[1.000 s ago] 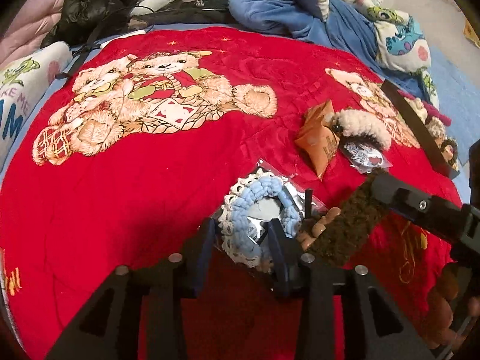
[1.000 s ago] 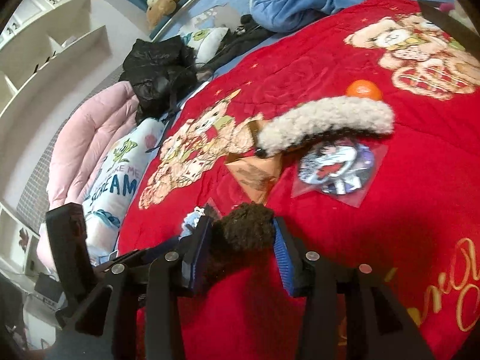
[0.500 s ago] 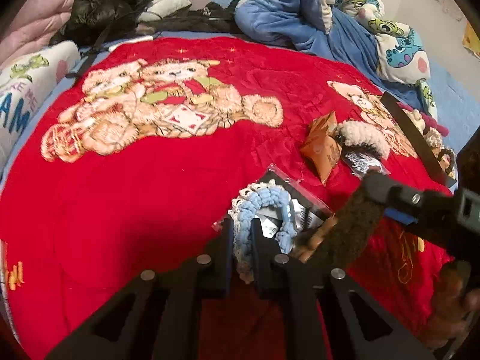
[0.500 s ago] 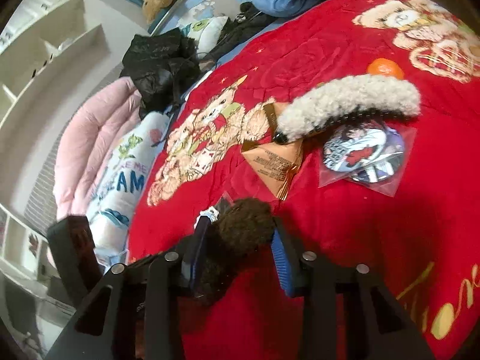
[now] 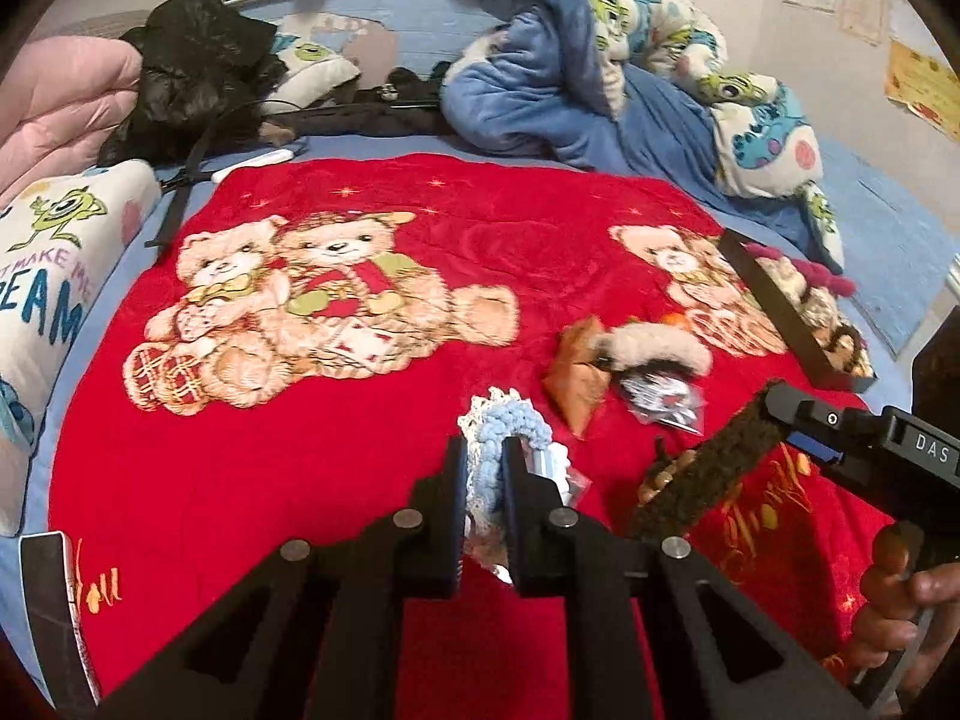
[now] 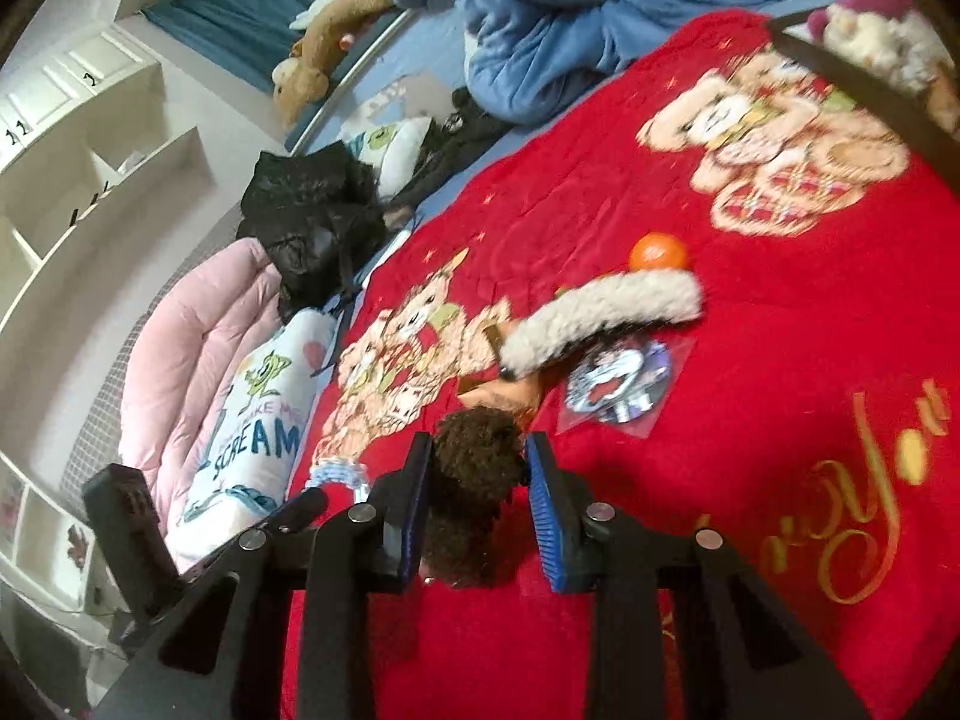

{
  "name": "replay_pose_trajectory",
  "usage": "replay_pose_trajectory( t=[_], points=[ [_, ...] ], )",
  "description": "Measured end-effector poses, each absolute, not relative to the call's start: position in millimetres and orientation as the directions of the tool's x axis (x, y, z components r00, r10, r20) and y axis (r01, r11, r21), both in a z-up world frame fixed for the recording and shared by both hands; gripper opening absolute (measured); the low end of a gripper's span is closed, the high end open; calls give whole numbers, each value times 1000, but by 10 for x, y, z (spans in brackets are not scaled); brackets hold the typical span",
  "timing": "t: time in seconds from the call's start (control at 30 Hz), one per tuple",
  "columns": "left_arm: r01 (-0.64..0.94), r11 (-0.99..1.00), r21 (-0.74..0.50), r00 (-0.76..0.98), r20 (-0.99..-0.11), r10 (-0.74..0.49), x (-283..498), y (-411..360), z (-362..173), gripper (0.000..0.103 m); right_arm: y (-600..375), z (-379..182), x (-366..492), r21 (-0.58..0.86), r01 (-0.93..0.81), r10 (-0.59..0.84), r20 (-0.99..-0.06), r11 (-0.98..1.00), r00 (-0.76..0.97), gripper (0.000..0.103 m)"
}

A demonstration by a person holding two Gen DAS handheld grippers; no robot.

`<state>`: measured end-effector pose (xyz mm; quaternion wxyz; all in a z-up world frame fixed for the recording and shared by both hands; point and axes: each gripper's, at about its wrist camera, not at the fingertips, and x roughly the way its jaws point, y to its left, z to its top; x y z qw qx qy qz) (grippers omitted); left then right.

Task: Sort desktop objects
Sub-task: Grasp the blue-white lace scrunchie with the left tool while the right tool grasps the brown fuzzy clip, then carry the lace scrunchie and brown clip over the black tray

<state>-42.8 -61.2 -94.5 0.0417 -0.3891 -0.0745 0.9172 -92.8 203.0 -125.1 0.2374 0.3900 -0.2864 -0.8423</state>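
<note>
My left gripper (image 5: 483,456) is shut on a blue and white crocheted scrunchie (image 5: 510,426) and holds it above the red bear blanket (image 5: 300,450). My right gripper (image 6: 477,456) is shut on a dark brown fuzzy hair clip (image 6: 474,450), which also shows in the left wrist view (image 5: 714,474). On the blanket lie a white fuzzy hair clip (image 6: 600,318), an orange-brown packet (image 5: 576,378), bagged badges (image 6: 618,378) and an orange ball (image 6: 658,252).
A black tray (image 5: 786,318) with plush items stands at the blanket's right edge. Blue bedding (image 5: 540,84), a black bag (image 5: 192,78), a pink duvet (image 6: 192,348) and a printed pillow (image 5: 42,276) ring the blanket. White shelves (image 6: 90,168) stand beyond.
My left gripper closed on the scrunchie and lifted it off the blanket. My right gripper kept its hold on the brown clip and rose a little.
</note>
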Motion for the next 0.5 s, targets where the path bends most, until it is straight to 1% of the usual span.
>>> replay_pose_trajectory(
  t=[0.23, 0.4, 0.5],
  points=[
    [-114, -974, -197, -661, -717, 222, -308, -232, -945, 11, 2315, -1130, -636, 655, 151, -570, -492, -740, -659, 28],
    [-211, -966, -148, -647, -720, 252, -173, 135, -915, 11, 2599, -1077, -386, 660, 108, -524, -474, -743, -708, 28],
    [-250, -963, -98, -655, -716, 243, -114, 372, -872, 11, 2793, -1050, -214, 649, 75, -483, -478, -757, -734, 28]
  ],
)
